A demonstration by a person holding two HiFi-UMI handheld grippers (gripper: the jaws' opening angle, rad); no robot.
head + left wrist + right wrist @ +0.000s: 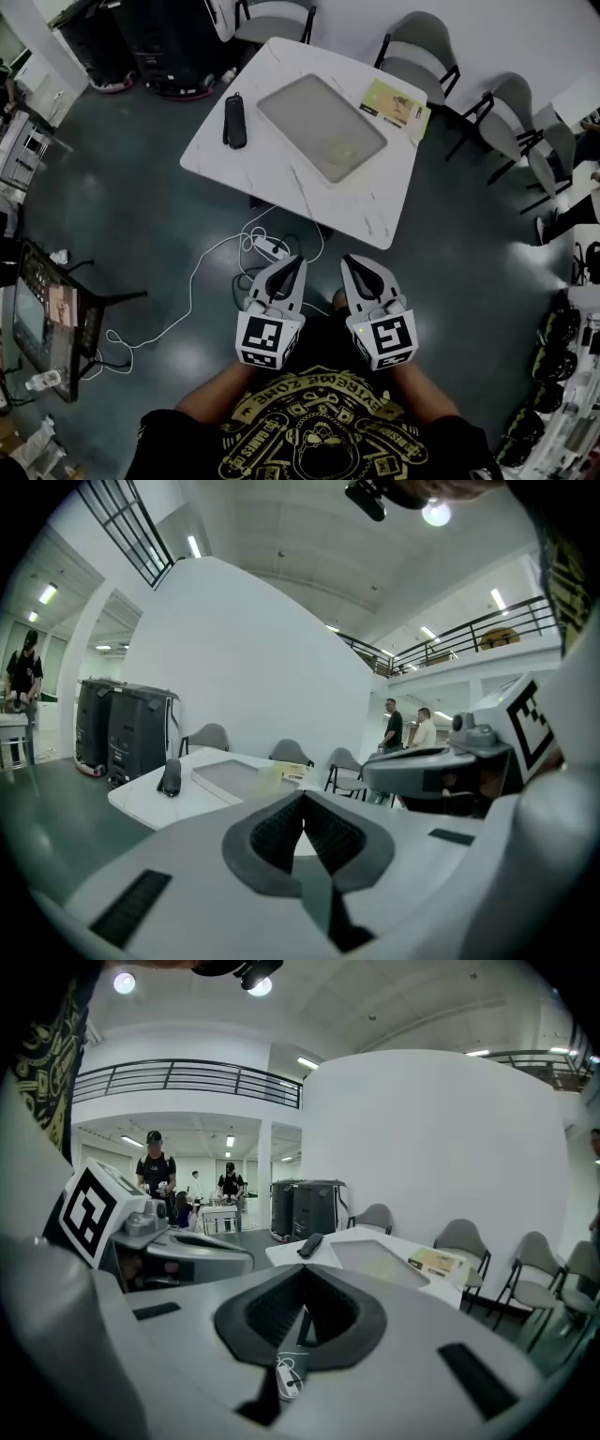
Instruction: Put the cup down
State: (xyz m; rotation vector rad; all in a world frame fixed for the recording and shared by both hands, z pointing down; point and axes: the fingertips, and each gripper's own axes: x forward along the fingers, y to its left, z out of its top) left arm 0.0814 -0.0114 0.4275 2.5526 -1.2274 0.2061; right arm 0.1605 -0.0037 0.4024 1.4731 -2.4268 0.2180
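Observation:
A pale, see-through cup (339, 151) stands on the grey tray (305, 108) on the white table (281, 192); the left gripper view shows this cup (269, 778) faint and far off. Both grippers hang side by side over the dark floor, well short of the table. My left gripper (298, 263) is shut with nothing in it, its pads meeting in the left gripper view (303, 805). My right gripper (348, 262) is shut and empty too, jaws closed in the right gripper view (303, 1285).
A black case (234, 120) and a booklet (396, 103) also lie on the table. A power strip (270, 247) with white cable sits on the floor under its near edge. Grey chairs (419, 49) stand behind it, black machines (178, 37) at back left, and a cluttered desk (47, 319) on the left.

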